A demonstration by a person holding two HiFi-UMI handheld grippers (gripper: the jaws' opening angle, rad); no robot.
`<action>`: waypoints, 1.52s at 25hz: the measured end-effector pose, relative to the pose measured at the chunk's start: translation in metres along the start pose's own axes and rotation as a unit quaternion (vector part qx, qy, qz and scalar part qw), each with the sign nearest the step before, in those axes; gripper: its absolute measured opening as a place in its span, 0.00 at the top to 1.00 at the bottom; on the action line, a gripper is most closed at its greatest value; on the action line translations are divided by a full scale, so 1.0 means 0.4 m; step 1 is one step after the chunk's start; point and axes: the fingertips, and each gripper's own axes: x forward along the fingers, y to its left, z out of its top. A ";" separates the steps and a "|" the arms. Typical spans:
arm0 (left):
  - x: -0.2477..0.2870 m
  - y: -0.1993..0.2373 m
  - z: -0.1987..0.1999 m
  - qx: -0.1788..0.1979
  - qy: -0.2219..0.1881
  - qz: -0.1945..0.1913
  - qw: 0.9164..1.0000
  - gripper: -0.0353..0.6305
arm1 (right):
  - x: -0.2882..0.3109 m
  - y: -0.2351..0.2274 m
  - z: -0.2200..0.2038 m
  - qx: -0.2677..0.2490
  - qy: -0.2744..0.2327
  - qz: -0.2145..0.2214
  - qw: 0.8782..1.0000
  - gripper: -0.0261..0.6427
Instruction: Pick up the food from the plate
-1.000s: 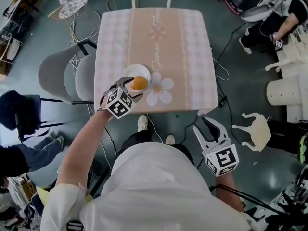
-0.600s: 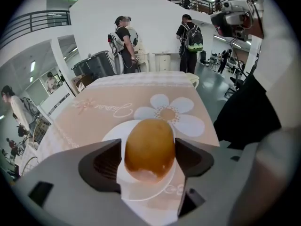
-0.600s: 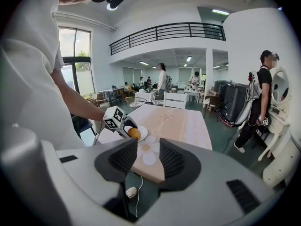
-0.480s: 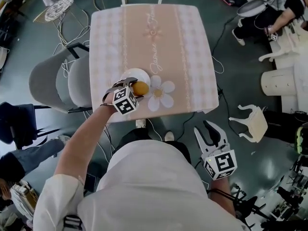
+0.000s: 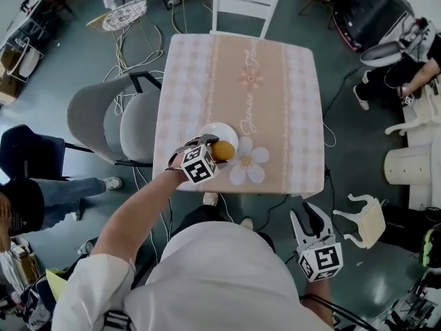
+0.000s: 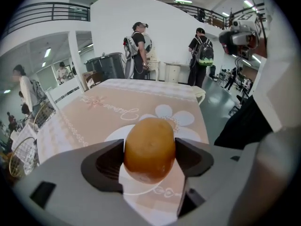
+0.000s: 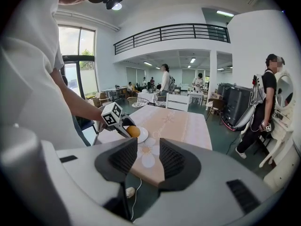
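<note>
An orange-brown, rounded piece of food [image 6: 149, 147] stands between the jaws of my left gripper [image 6: 149, 158], and both pads touch its sides. Below and behind it lies the white plate [image 6: 115, 136]. In the head view the food [image 5: 222, 150] is over the near right edge of the plate [image 5: 215, 131], near the front left of the pink table [image 5: 262, 81]. My right gripper [image 5: 308, 221] hangs low off the table's near right corner, open, with nothing between its pads [image 7: 126, 160]. From there the food [image 7: 133, 131] shows far off.
A white chair [image 5: 241, 5] stands at the table's far side and two grey chairs [image 5: 103, 119] at its left. Cables lie on the floor around the table. A seated person [image 5: 27, 198] is at the left, and a tipped white stool [image 5: 365, 216] at the right.
The head camera has shifted. The food lay in the plate's middle; now it is between the left jaws over the plate's near right edge. The right gripper stays low.
</note>
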 end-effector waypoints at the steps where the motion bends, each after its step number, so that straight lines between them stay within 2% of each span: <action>1: -0.015 -0.001 0.011 -0.014 -0.009 0.005 1.000 0.42 | -0.001 0.000 0.003 -0.004 -0.002 0.005 1.000 0.73; 6: -0.102 -0.026 0.072 -0.065 -0.055 0.032 0.996 0.42 | -0.018 -0.001 0.001 -0.026 -0.011 0.031 0.999 0.73; 11: -0.207 -0.077 0.147 -0.093 -0.096 0.066 0.989 0.42 | -0.045 -0.009 -0.006 -0.053 -0.021 0.061 0.996 0.73; 22: -0.458 -0.250 0.302 -0.138 -0.174 0.138 0.965 0.42 | -0.084 0.000 -0.029 -0.102 -0.047 0.140 0.984 0.75; 27: -0.531 -0.337 0.347 -0.153 -0.187 0.163 0.957 0.42 | -0.112 0.019 -0.022 -0.126 -0.057 0.182 0.974 0.80; 38: -0.563 -0.442 0.367 -0.172 -0.193 0.182 0.949 0.42 | -0.155 0.052 -0.061 -0.158 -0.056 0.227 0.959 0.91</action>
